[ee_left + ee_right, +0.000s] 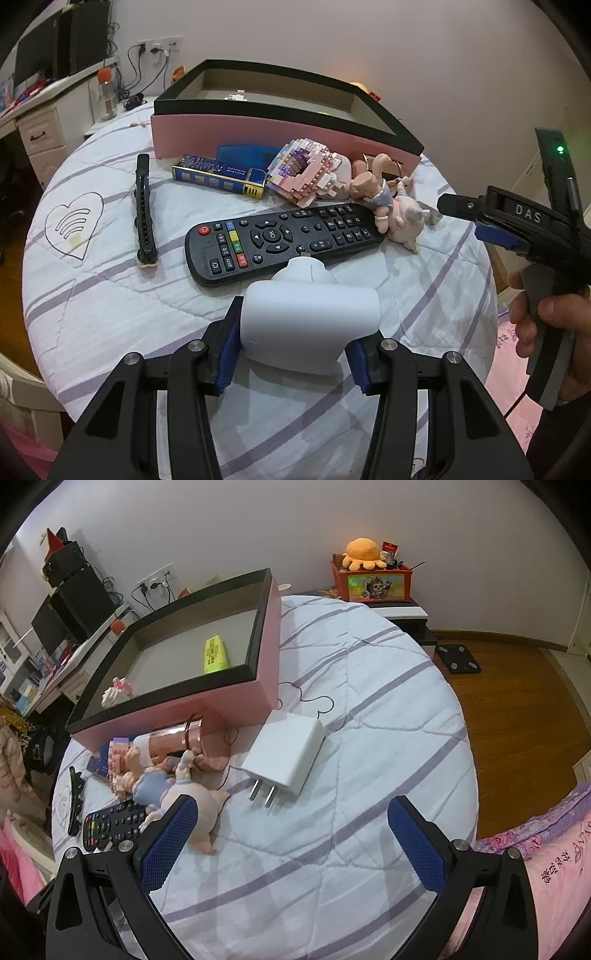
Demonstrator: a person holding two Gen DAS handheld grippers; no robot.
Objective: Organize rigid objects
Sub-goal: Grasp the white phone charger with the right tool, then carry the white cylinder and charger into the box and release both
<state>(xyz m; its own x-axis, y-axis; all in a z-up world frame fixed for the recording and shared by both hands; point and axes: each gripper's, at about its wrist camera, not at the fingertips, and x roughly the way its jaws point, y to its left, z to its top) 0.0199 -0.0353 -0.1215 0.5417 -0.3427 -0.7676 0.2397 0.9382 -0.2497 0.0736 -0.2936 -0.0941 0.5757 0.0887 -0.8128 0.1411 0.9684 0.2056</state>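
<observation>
1. The left tool point(291, 363) is pinching a smooth white plastic device point(310, 317), its blue pads pressing both sides, just short of a black remote control point(284, 242) on the striped white quilt point(110, 295).
2. The right tool point(291, 843) is standing spread wide and empty, tilting down over the quilt, a hand point(546, 325) gripping its handle.
3. Only the right wrist view is showing a white wall charger point(284, 753) ahead of the right tool, beside the pink black-rimmed box point(236, 701).

The right gripper point(291, 834) hangs with its jaws wide apart above the striped bed point(388, 716). A white charger point(286, 751) lies near the bed's middle, just beside the pink box point(236, 705), which holds a yellow highlighter point(215, 654). A black remote point(112, 823) lies at the left edge.
</observation>
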